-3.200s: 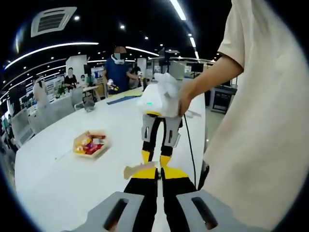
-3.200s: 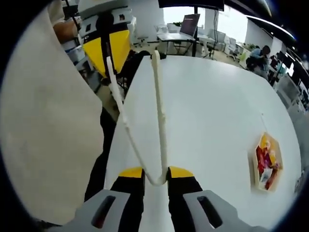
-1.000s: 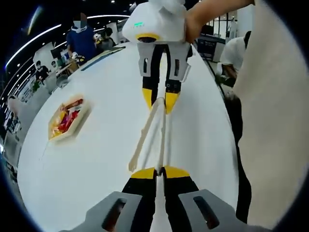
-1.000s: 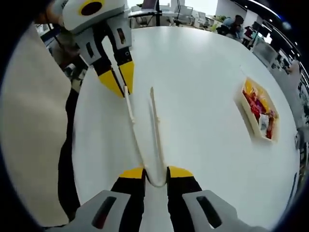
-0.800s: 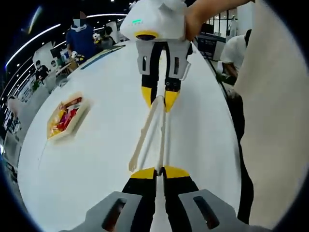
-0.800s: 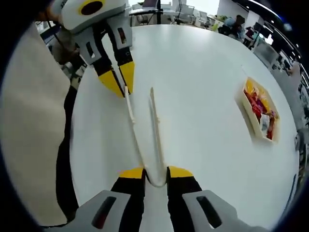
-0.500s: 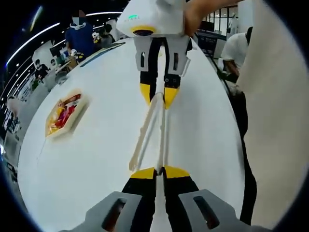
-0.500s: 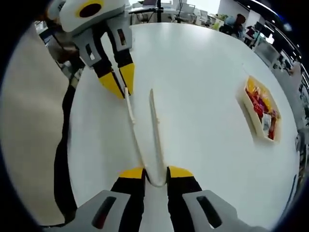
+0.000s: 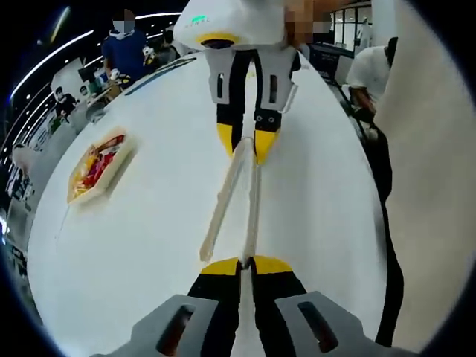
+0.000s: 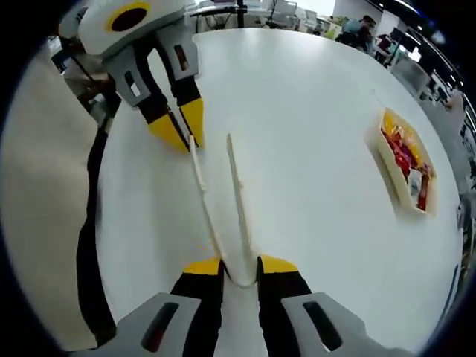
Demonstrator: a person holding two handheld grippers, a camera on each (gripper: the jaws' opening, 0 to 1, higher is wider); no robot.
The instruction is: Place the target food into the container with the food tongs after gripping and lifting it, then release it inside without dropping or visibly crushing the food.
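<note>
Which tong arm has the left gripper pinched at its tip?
In the right gripper view, it's the arm on the picture's left, its tip between the left gripper's yellow jaws. The other arm ends free over the table.

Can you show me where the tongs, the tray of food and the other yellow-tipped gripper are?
tongs (image 10: 239, 216): right gripper view, on one pale arm.
tray (image 10: 387, 155): right gripper view, on its near rim.
left gripper (image 10: 184, 128): right gripper view, between its yellow tips.

Bright overhead ceiling strips, soft shadows, perhaps slight fisheye-edge blur.
</note>
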